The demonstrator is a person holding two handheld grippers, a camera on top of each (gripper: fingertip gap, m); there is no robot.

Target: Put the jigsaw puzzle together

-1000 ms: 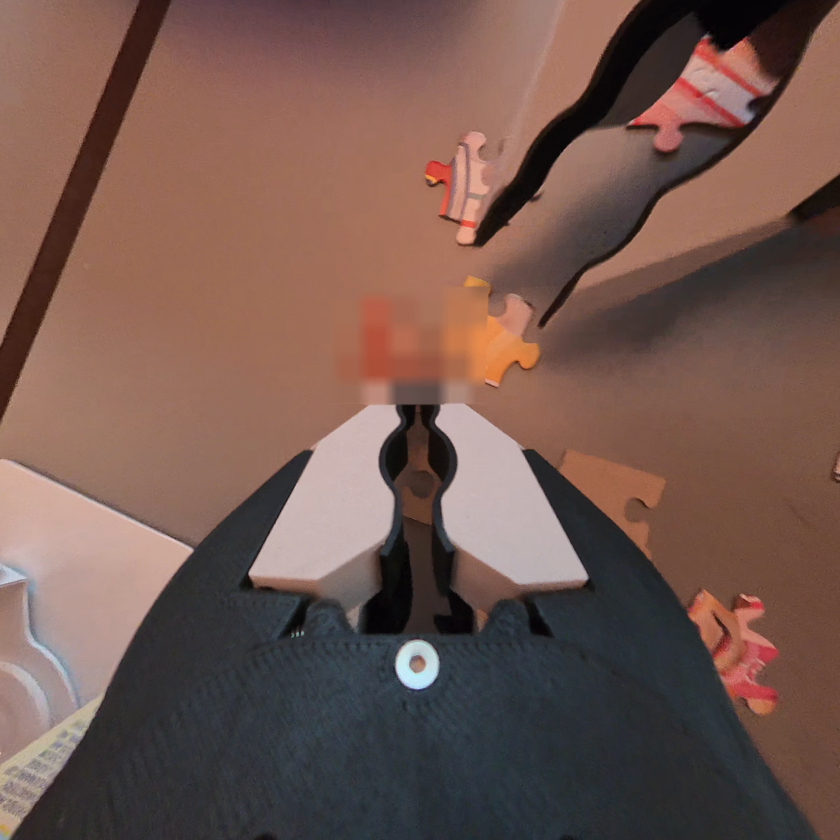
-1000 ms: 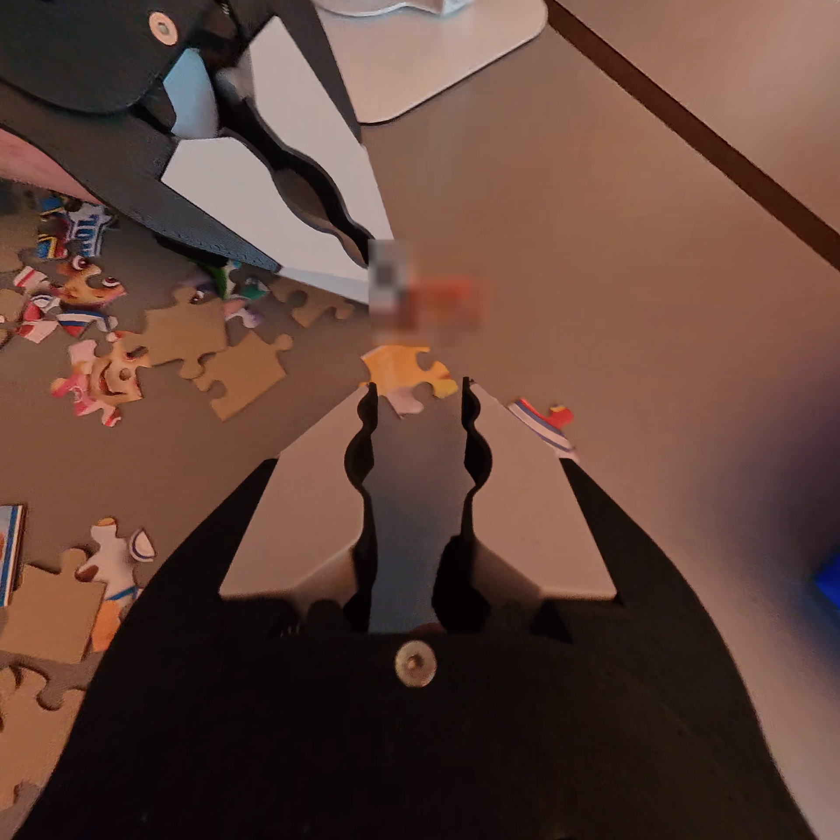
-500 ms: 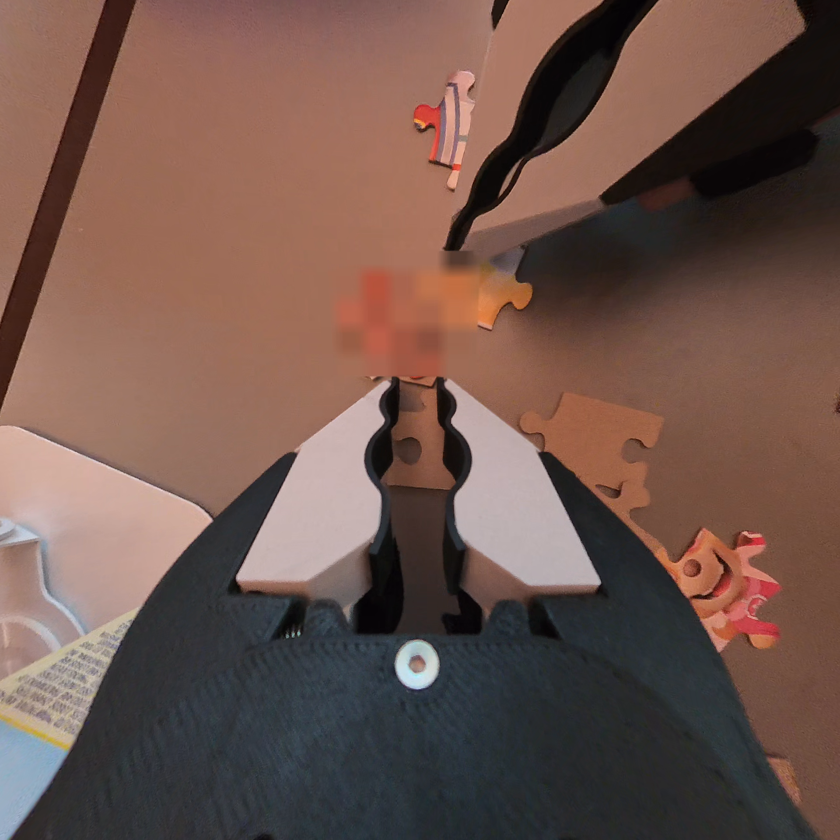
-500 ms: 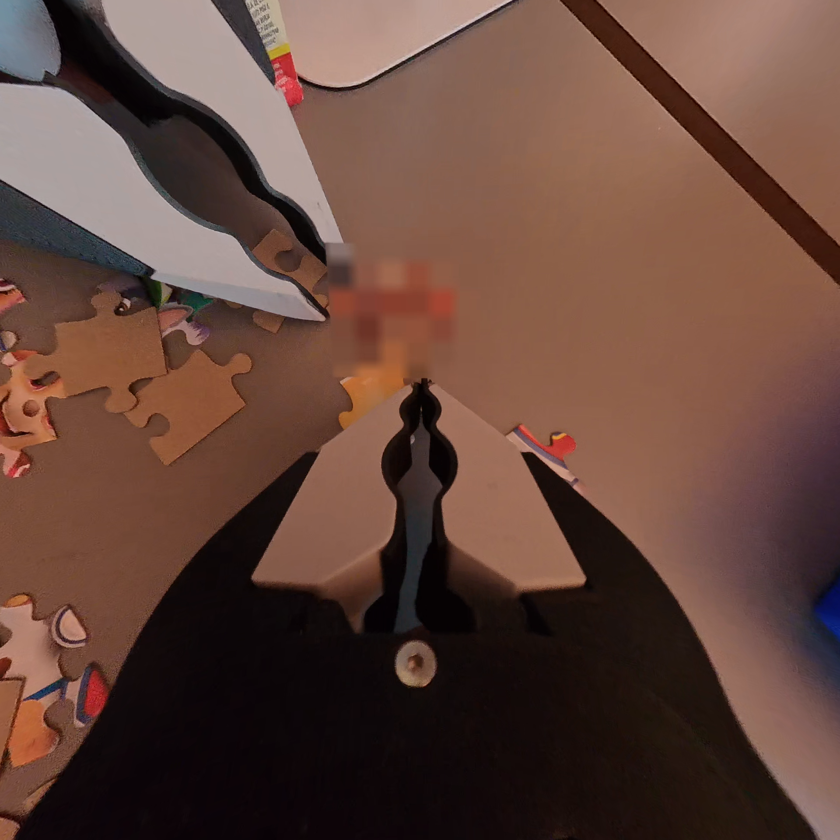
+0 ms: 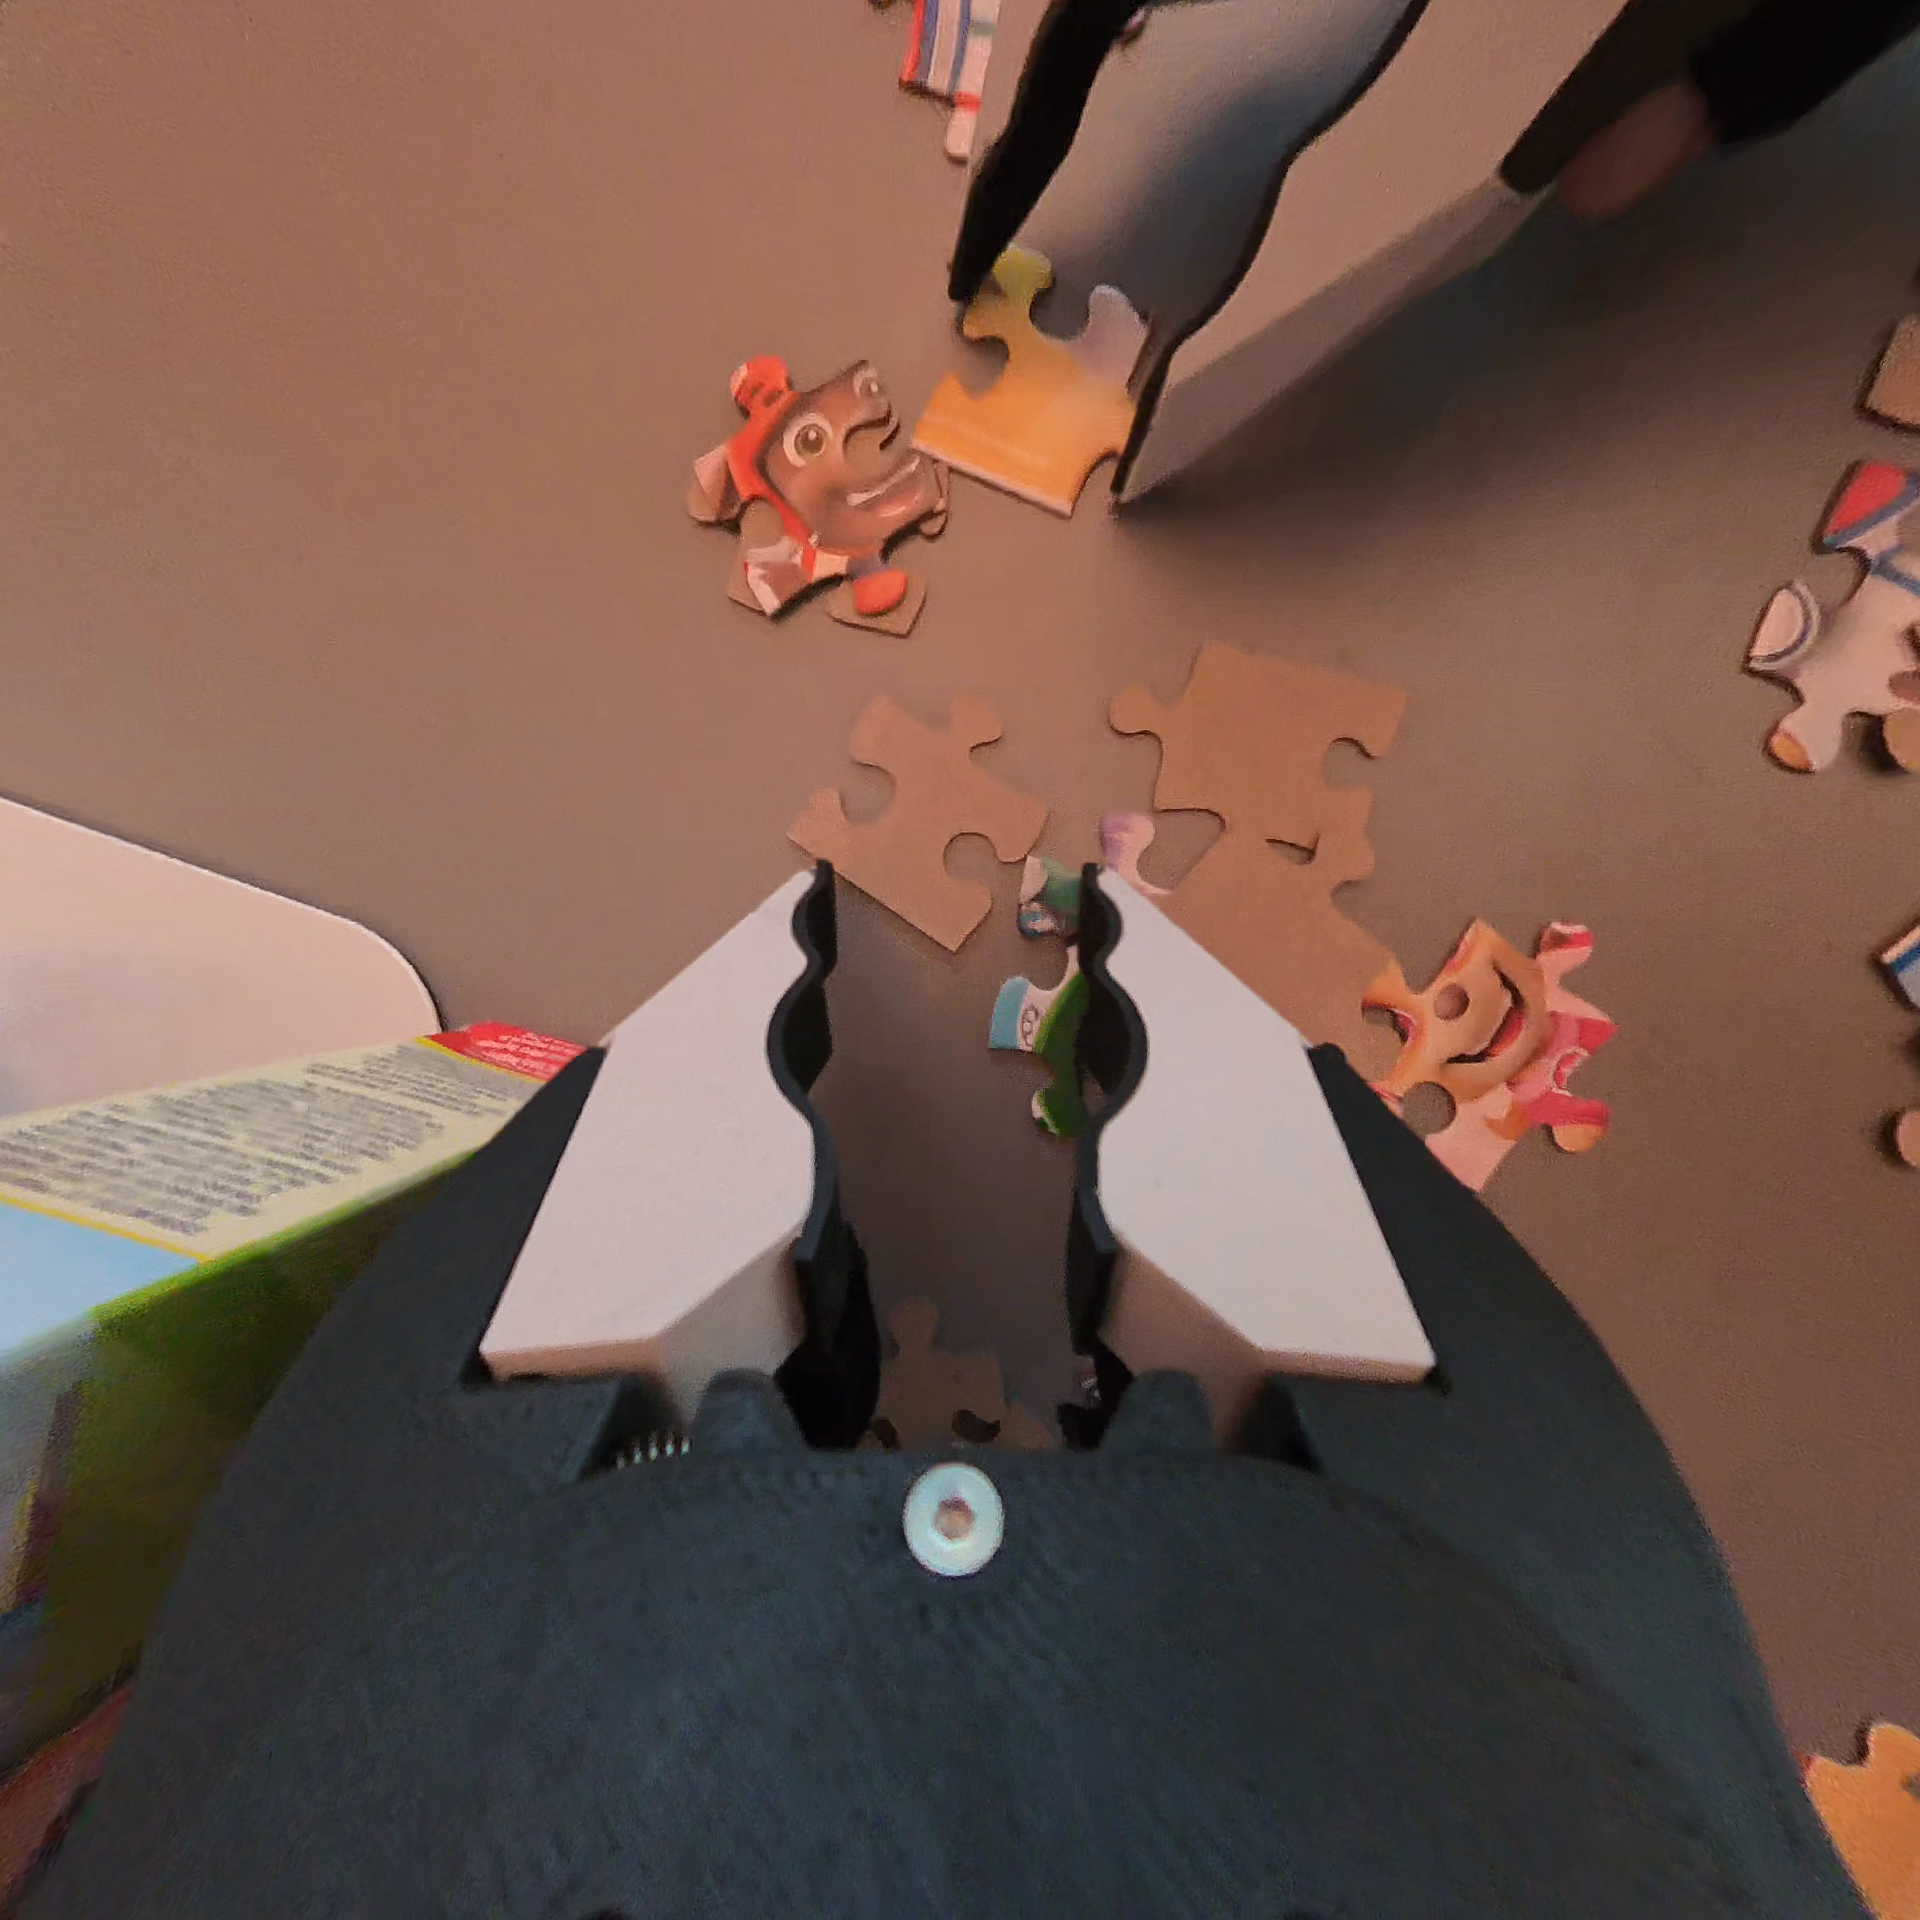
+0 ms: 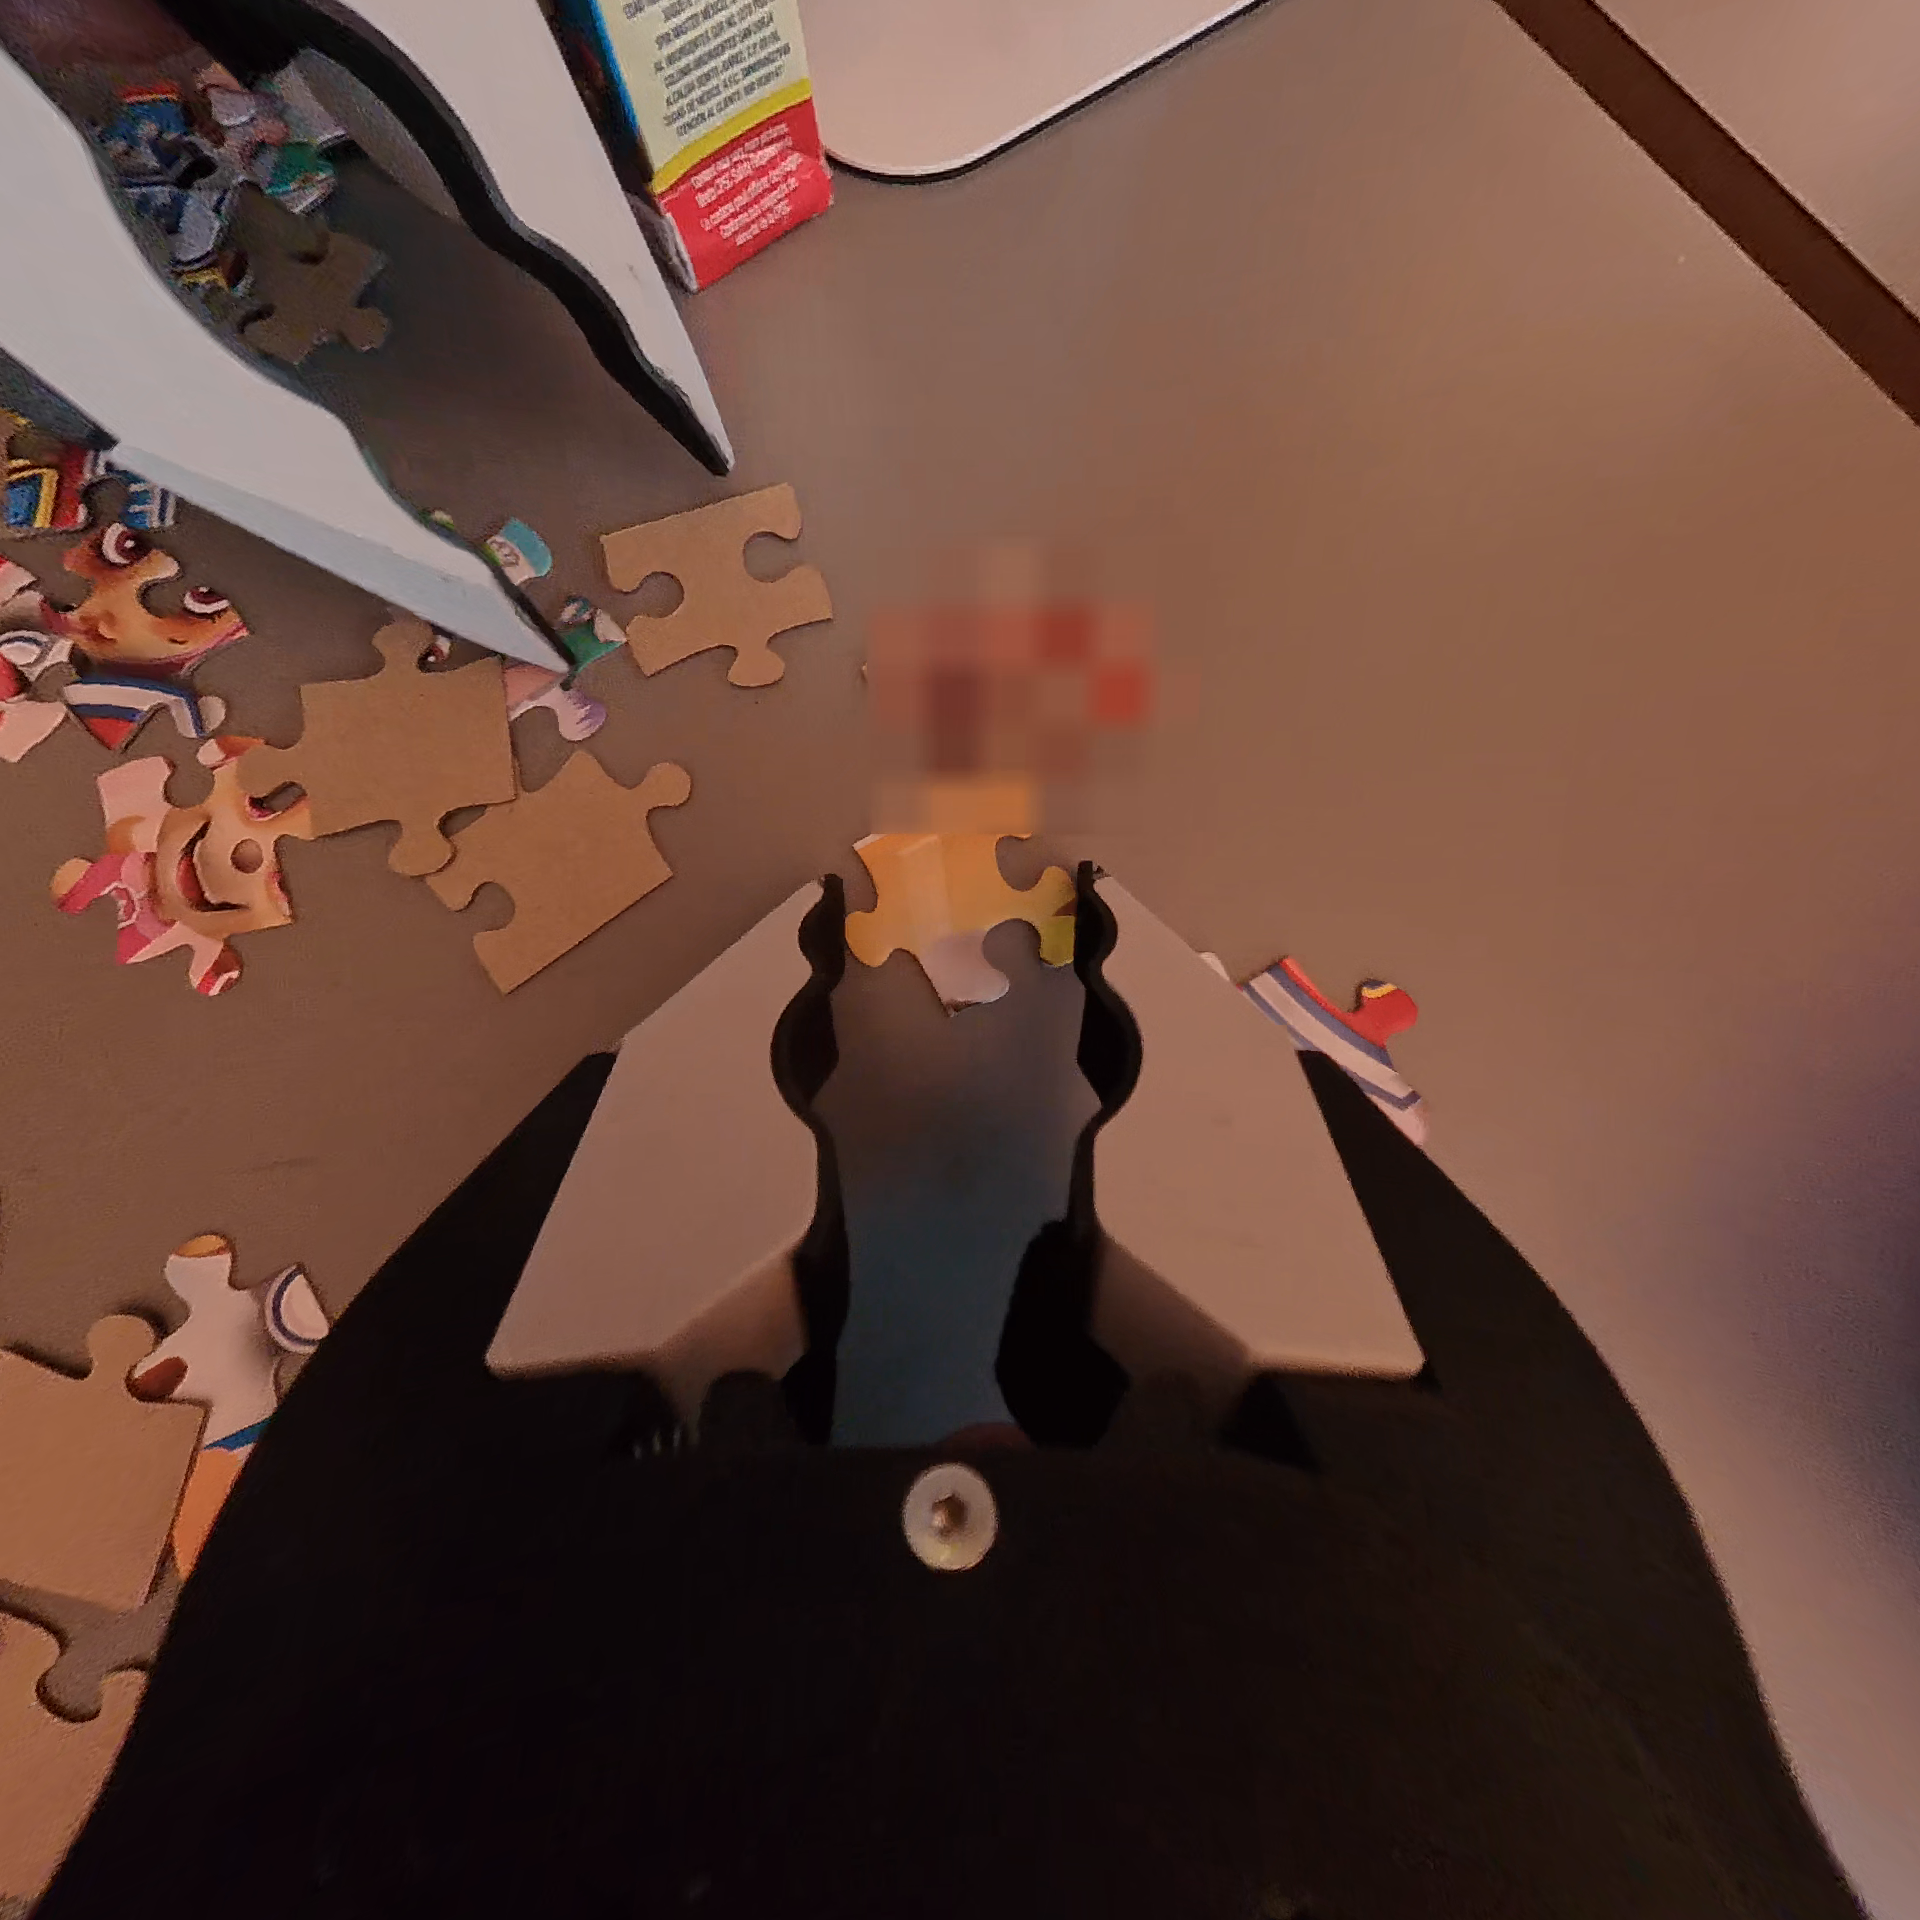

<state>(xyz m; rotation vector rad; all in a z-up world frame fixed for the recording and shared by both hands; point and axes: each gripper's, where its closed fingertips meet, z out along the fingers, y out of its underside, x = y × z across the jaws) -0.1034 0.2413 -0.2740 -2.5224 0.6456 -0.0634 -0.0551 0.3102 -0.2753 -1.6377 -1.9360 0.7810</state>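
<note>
My left gripper (image 5: 954,883) is open and empty, over a face-down brown piece (image 5: 925,821) and a green piece (image 5: 1049,1029). Beyond it a red-and-brown cartoon piece (image 5: 821,483) lies flat on the table. Touching its right side is an orange-yellow piece (image 5: 1029,395). My right gripper (image 6: 958,883) is open, its tips down on either side of the orange-yellow piece (image 6: 956,904). It also shows in the left wrist view (image 5: 1044,390), and the left gripper shows in the right wrist view (image 6: 639,561).
Loose pieces lie around: two face-down brown ones (image 6: 717,592) (image 6: 561,862), a pink-orange cartoon piece (image 5: 1486,1039) and a striped piece (image 6: 1340,1029). The puzzle box (image 5: 208,1195) and a white pad (image 5: 187,935) stand left of my left gripper. A dark strip (image 6: 1714,177) crosses the table far right.
My left gripper opened and drew back, leaving the cartoon piece on the table. My right gripper closed half a second ago and has opened again around the orange-yellow piece.
</note>
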